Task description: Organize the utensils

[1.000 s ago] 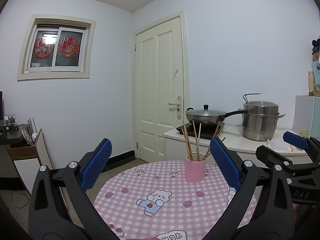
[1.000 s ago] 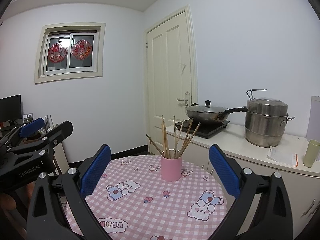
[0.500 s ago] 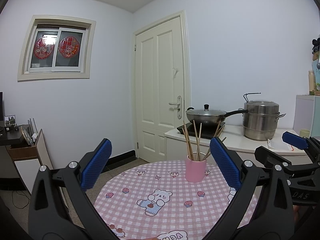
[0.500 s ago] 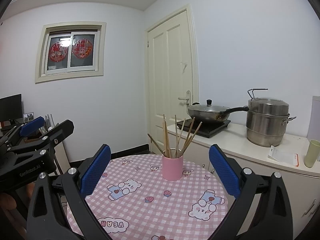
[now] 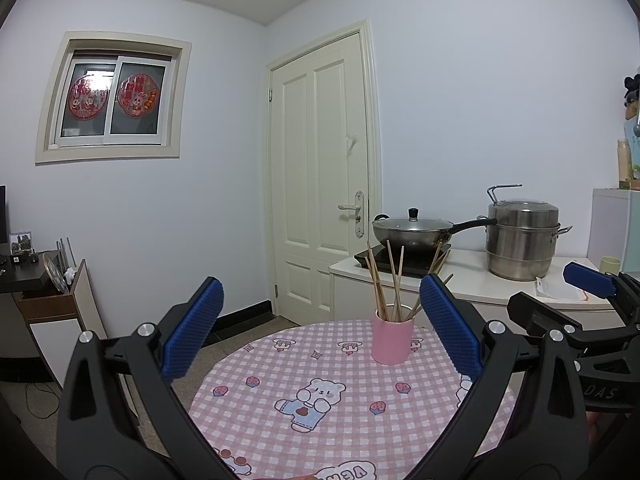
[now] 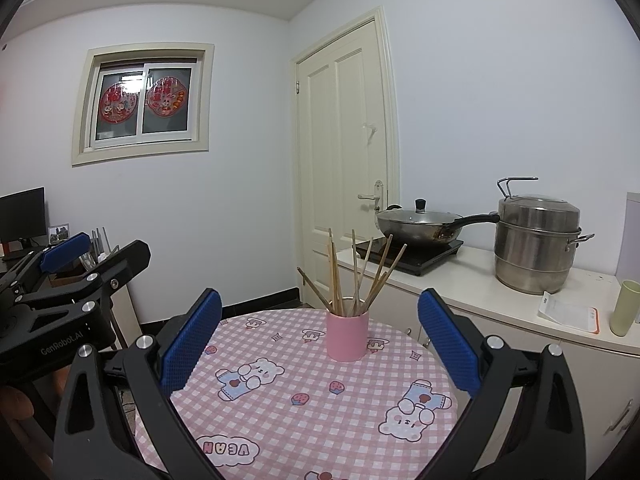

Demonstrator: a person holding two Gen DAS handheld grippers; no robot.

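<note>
Two claws spread apart and empty, left claw (image 5: pixel 320 336), right claw (image 6: pixel 320 336), pink cup (image 6: pixel 347 335) of chopsticks (image 6: pixel 356 276) mid-frame on checkered tabletop (image 6: pixel 304 412)

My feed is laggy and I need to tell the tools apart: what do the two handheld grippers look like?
Both look alike. The left gripper and right gripper have matte black plastic frames with triangular cut-outs, silver screw heads, and blue, finely ribbed finger pads. White "GenRobot.AI" lettering marks the left one's body; letters "DAS" show on the right one's.
</note>
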